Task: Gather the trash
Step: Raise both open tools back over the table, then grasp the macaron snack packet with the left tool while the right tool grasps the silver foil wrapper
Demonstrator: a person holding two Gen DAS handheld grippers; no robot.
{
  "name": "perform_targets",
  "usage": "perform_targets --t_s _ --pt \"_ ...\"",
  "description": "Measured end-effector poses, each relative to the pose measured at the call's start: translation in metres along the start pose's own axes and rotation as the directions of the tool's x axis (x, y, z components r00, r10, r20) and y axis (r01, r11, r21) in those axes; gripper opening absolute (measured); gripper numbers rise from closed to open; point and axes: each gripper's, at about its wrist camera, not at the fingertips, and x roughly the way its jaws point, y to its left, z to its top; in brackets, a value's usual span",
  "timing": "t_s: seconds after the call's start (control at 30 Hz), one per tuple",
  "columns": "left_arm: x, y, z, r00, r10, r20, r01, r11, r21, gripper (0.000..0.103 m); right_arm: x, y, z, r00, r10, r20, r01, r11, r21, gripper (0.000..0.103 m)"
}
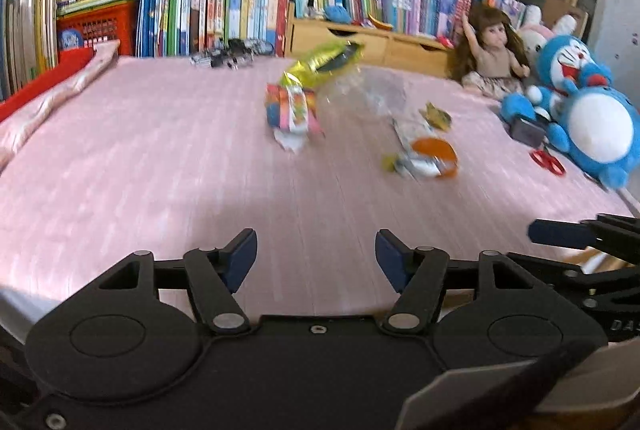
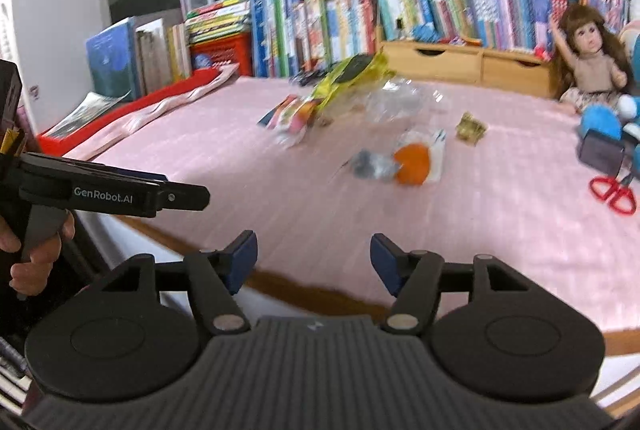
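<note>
Left gripper (image 1: 316, 250) and right gripper (image 2: 313, 254) spread, empty. Risk: clear plastic bag (image 1: 372, 90), frame centre, low-visibility; pinch may miss, or snag pink bedsheet (image 1: 160, 150).

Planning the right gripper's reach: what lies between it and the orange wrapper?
Only bare pink bedcover lies between the open right gripper and the orange wrapper, as the right wrist view shows.

Daylit, perhaps motion-blurred, fisheye-warped edges
</note>
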Motion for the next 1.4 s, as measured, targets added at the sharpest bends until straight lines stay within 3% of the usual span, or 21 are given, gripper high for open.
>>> perform_targets --t_s 0.3,0.67,1.07,1.27,1.33,1.4 --pt "0.051 0.005 0.043 0.996 0.057 0.068 -0.057 0.998 -0.005 0.07 0.032 -0.022 0.022 0.996 -0.078 0.044 0.078 0.997 0.004 0.076" --pt "0.121 0.009 0.085 0.987 0.087 0.133 -0.084 0.996 -0.034 0.074 0.097 -0.027 0.037 0.998 -0.066 0.022 0.066 0.997 -0.043 0.076" --pt "0.168 0.005 0.089 0.988 0.122 0.092 -0.124 0.992 0.016 0.074 0.125 -0.024 0.036 0.997 -0.077 0.011 0.077 0.988 -0.134 0.076" --pt "0.175 0.006 0.086 0.99 0.107 0.092 -0.109 0.994 0.02 0.068 0.135 -0.02 0.035 0.998 -0.057 -0.021 0.052 0.983 -0.178 0.068" --pt "0.177 0.007 0.087 0.99 0.105 0.093 -0.107 0.994 0.01 0.061 0.143 -0.023 0.039 0.997 -0.059 -0.04 0.052 0.986 -0.156 0.06" --pt "0.179 0.009 0.088 0.992 0.099 0.082 -0.099 0.995 -0.005 0.048 0.148 -0.026 0.041 0.997 -0.054 -0.061 0.046 0.99 -0.132 0.043"
